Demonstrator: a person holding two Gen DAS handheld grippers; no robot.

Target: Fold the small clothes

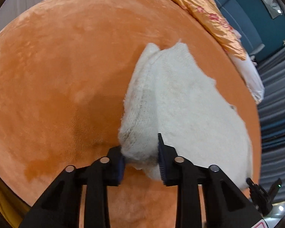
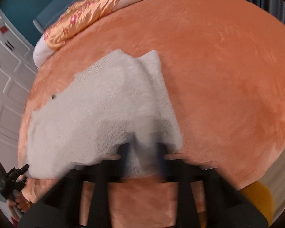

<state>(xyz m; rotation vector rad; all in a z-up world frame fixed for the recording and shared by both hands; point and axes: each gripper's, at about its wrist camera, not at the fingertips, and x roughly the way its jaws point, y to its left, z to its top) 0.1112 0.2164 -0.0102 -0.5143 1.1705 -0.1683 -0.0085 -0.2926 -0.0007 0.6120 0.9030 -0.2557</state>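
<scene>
A white fuzzy knit garment (image 1: 180, 98) lies spread on an orange plush bed cover (image 1: 66, 57). In the left wrist view my left gripper (image 1: 139, 142) is shut on the garment's near left corner, the cloth bunched between its dark pads. In the right wrist view, blurred, the same garment (image 2: 104, 98) stretches left, and my right gripper (image 2: 143, 148) is shut on its near right edge. Each gripper shows small in the other's view: the right gripper (image 1: 260, 191) at the lower right, the left gripper (image 2: 11, 174) at the lower left in a hand (image 2: 19, 203).
An orange satin pillow (image 1: 209, 17) and white bedding (image 1: 250, 74) lie along the bed's far edge. Beyond are a blue headboard (image 1: 243, 15), grey-blue curtains (image 1: 275, 114) and a white panelled wardrobe (image 2: 3, 66). Wide orange cover (image 2: 228, 76) spreads beside the garment.
</scene>
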